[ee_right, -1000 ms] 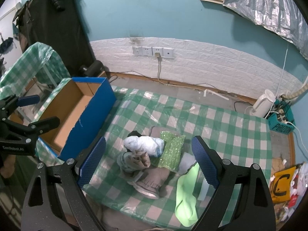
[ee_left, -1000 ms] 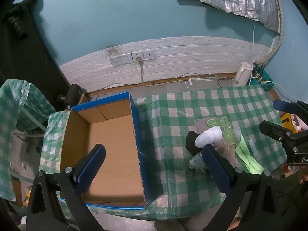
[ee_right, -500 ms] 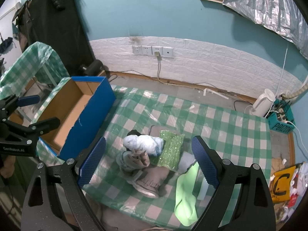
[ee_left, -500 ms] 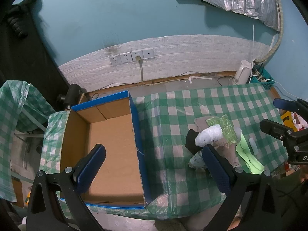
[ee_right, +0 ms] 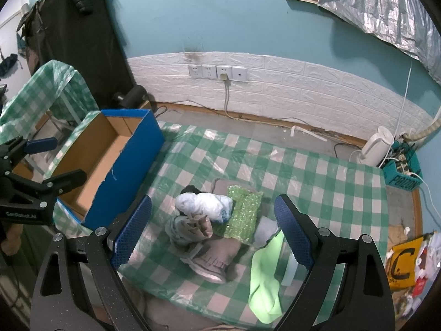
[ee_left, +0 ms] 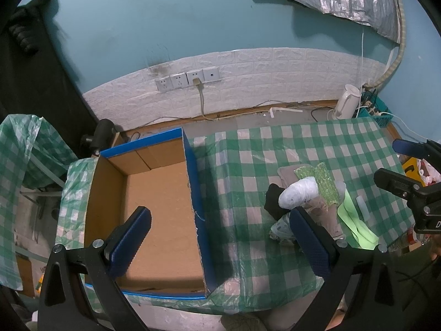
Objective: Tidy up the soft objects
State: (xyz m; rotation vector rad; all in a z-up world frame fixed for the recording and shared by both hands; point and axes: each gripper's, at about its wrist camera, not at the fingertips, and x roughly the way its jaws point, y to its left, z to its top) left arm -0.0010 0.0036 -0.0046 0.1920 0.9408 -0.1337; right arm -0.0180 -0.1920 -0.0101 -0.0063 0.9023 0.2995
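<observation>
A pile of soft things lies on the green checked table (ee_right: 325,182): a white plastic bag (ee_right: 205,205), green bubble wrap (ee_right: 242,215), a grey cloth (ee_right: 215,256), a light green cloth (ee_right: 266,275) and a black item (ee_left: 274,198). An open blue cardboard box (ee_left: 160,220) with nothing inside stands at the table's left. My left gripper (ee_left: 220,242) is open, held above the box's right wall. My right gripper (ee_right: 213,234) is open, held above the pile.
A white kettle (ee_right: 377,146) and a blue basket (ee_right: 405,176) stand on the floor by the white brick wall strip. Wall sockets (ee_right: 217,71) with a cable are behind the table. A second checked cloth (ee_left: 19,151) hangs at far left.
Both grippers have shifted only slightly. The pile and the box have not moved.
</observation>
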